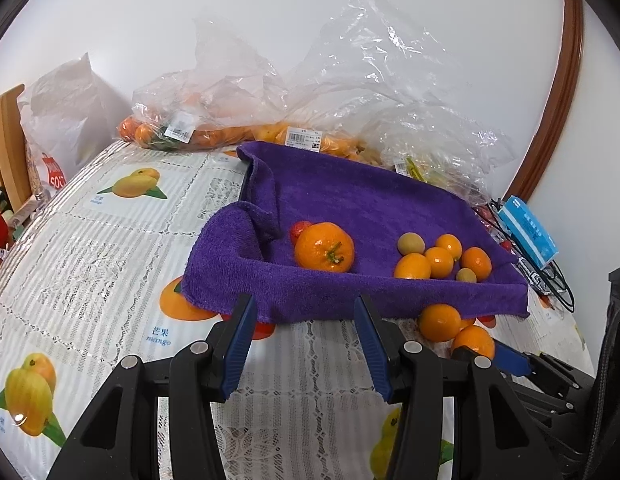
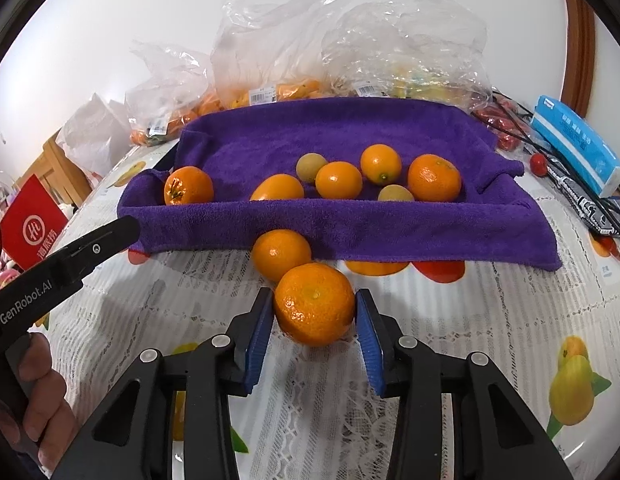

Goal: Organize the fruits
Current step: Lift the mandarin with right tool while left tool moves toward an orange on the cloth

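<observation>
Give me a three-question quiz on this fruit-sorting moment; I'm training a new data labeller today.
1. True or false: the right hand-held gripper brackets a round orange mandarin.
2. What lines the tray holding the fruit?
A. purple terry towel
B. newspaper
C. foil
3. Fill in: the left hand-held gripper holds ____.

Key: 1 true; 2 A; 3 nothing, with its jaws apart.

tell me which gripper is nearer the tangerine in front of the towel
Right. The right gripper has its fingers on either side of the tangerine; the left gripper hangs open off to its left.
</observation>
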Demonstrator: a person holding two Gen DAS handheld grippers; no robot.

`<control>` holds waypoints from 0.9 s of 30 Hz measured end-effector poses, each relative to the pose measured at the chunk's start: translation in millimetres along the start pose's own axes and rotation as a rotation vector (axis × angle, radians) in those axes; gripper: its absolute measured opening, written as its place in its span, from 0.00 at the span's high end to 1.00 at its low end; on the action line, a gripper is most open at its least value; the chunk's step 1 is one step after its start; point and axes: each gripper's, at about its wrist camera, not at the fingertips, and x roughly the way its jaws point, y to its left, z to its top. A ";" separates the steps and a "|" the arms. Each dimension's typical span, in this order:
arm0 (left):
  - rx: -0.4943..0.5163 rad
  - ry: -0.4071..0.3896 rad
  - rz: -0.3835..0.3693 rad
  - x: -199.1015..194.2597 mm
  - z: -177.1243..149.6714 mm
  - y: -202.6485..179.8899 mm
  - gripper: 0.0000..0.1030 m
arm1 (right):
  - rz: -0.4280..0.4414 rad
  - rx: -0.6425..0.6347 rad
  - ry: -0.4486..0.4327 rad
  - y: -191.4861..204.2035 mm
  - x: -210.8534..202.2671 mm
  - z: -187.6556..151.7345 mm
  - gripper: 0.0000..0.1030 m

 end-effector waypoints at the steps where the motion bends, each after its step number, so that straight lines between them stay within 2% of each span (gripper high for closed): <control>1: 0.000 0.003 -0.003 0.5 0.0 0.2 0.53 | -0.006 -0.001 -0.002 -1.5 -1.6 -0.7 0.60; 8: 0.012 0.027 -0.039 3.2 -2.2 -3.9 0.53 | -0.061 -0.001 -0.025 -23.7 -21.8 -10.9 0.60; 14: 0.054 0.059 -0.044 10.0 -7.4 -13.0 0.53 | -0.153 -0.032 -0.039 -44.9 -32.5 -20.9 0.60; 17: 0.074 0.070 -0.058 11.2 -8.8 -16.8 0.53 | -0.144 0.004 -0.024 -54.7 -31.0 -21.9 0.60; 27: 0.015 0.109 -0.086 17.9 -8.6 -6.8 0.55 | -0.119 0.042 -0.004 -60.7 -24.8 -21.1 0.60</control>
